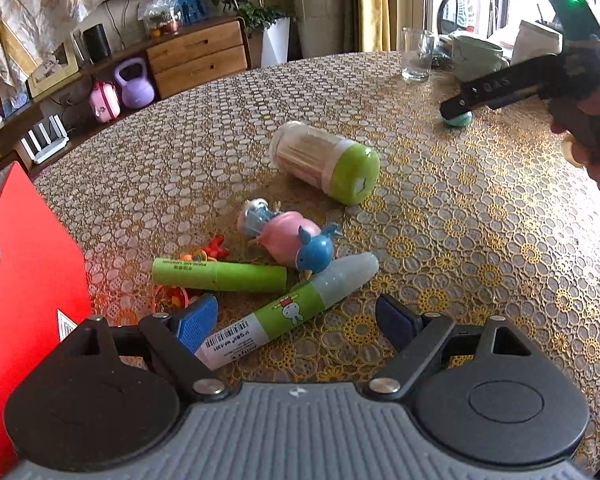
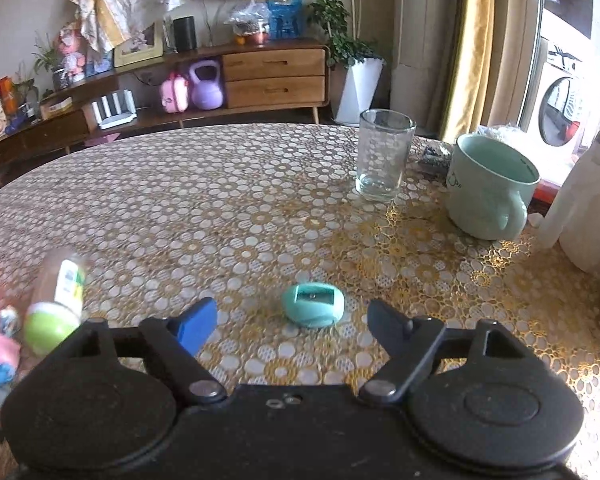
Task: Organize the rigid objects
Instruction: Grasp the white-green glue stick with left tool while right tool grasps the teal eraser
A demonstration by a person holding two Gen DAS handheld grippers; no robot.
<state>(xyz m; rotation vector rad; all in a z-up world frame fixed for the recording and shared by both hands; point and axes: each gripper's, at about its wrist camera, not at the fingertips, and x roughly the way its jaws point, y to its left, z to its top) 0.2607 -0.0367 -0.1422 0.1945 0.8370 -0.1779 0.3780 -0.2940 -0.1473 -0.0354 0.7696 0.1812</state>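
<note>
The table (image 2: 260,208) is round and wears a lacy cloth with gold and white flower rings all over it. On it, seen from the right wrist, sits a small teal pencil sharpener (image 2: 313,310), smooth plastic and shaped like an egg, with a square hole on top and a bit of metal inside. It lies right in front of the right gripper (image 2: 292,322), between the two fingers but not touching them, and the fingers stand wide apart with nothing held. Further back stand a clear drinking glass (image 2: 384,156) and a fat mint-green mug (image 2: 488,196) with a thick handle. The left gripper (image 1: 296,320) is wide too, and empty. Just ahead of it lies a fat marker (image 1: 288,312) with a green label, a bunny picture and a cloudy cap (its white end lies close by the blue pad of one finger). Beside it is a plain green tube (image 1: 220,276), and the two are close together. Behind them lies a shiny plastic bird toy (image 1: 296,240), pink and blue and round. Further off is a clear toothpick jar (image 1: 324,160) on its side, full of thin wooden sticks, with a lime green lid. A flat red box (image 1: 32,280) stands at the left edge. Little red and orange bits (image 1: 208,252) peek out behind the green tube; I cannot tell what they are.
</note>
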